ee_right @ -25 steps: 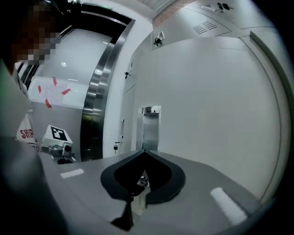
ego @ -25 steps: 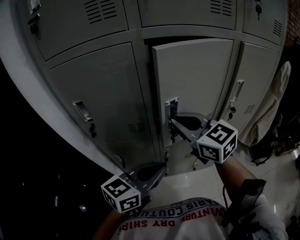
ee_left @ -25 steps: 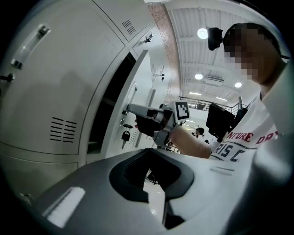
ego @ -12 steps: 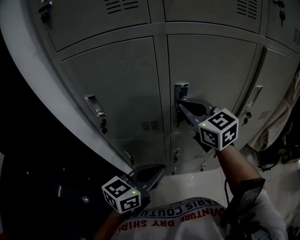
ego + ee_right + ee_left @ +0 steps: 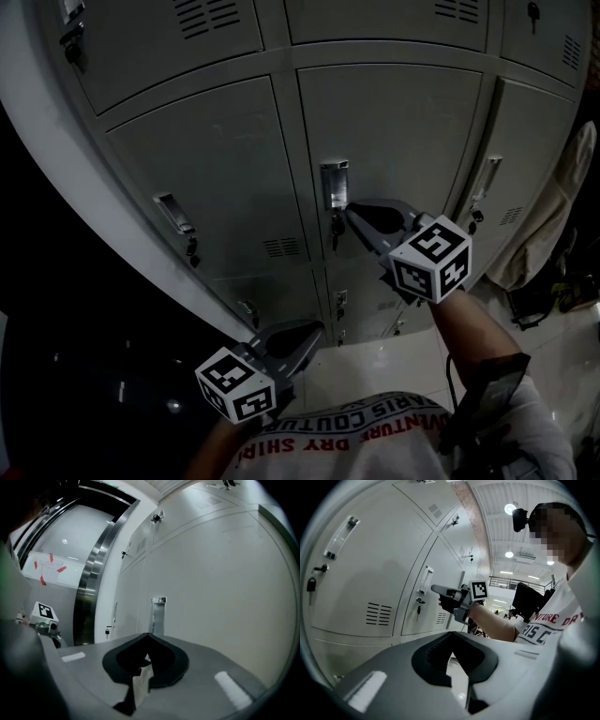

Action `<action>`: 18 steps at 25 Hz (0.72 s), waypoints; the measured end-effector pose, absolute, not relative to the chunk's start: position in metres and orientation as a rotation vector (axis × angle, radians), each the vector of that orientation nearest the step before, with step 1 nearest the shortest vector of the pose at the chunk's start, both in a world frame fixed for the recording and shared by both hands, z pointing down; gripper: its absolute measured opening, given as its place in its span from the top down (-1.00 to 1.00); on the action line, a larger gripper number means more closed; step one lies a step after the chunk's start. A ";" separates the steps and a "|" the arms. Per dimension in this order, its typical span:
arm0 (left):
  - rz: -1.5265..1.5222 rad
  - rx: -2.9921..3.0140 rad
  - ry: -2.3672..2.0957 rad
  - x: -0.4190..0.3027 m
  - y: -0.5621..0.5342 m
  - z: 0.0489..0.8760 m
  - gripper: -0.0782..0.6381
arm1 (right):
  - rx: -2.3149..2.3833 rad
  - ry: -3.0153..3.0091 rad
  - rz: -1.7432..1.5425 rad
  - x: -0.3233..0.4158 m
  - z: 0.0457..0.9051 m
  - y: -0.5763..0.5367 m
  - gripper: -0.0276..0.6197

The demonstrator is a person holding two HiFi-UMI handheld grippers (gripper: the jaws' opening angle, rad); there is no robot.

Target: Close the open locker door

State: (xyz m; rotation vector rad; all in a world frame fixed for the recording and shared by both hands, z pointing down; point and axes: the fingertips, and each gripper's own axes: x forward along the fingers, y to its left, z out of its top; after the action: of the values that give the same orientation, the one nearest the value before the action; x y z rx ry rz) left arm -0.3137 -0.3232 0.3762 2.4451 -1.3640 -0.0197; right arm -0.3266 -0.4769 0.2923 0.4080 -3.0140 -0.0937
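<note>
The grey locker door (image 5: 394, 141) lies flush with its neighbours, its metal handle (image 5: 334, 185) at the left edge. My right gripper (image 5: 349, 212) is shut on nothing, its tip just below and right of that handle; I cannot tell whether it touches the door. The right gripper view shows the same handle (image 5: 158, 616) straight ahead, beyond the closed jaw tips (image 5: 148, 634). My left gripper (image 5: 314, 328) is shut and empty, held low near the person's shirt, away from the lockers. From the left gripper view, the right gripper (image 5: 436, 588) points at the handle (image 5: 424, 579).
Rows of closed lockers surround the door, some with keys hanging, such as a key (image 5: 191, 251) on the left one. A pale cloth (image 5: 553, 216) hangs at the right. A glossy floor (image 5: 394, 366) lies below. A steel door frame (image 5: 91, 583) stands beyond the lockers.
The middle locker door, ajar a second ago, has swung shut under the right gripper. The right gripper's tip now sits lower and right of the handle. The left gripper barely moved.
</note>
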 end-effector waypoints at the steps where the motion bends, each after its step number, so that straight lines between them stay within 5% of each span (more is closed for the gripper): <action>1: -0.016 2.460 -1.381 -0.314 -0.321 0.370 0.76 | 0.376 -3.011 -0.087 -0.319 0.292 -0.467 0.95; 8: -0.070 2.483 -1.439 -0.297 -0.287 0.341 0.76 | 0.150 -2.876 -0.155 -0.245 0.330 -0.376 0.94; 18: -0.105 2.490 -1.332 -0.144 -0.143 0.375 0.76 | 0.065 -2.922 0.379 -0.052 0.386 -0.168 0.93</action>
State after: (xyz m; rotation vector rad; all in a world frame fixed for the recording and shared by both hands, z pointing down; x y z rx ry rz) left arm -0.1439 -0.1430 0.3746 2.4900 -1.3320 -0.1050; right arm -0.0519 -0.1679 0.3863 0.0653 -2.9216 0.3788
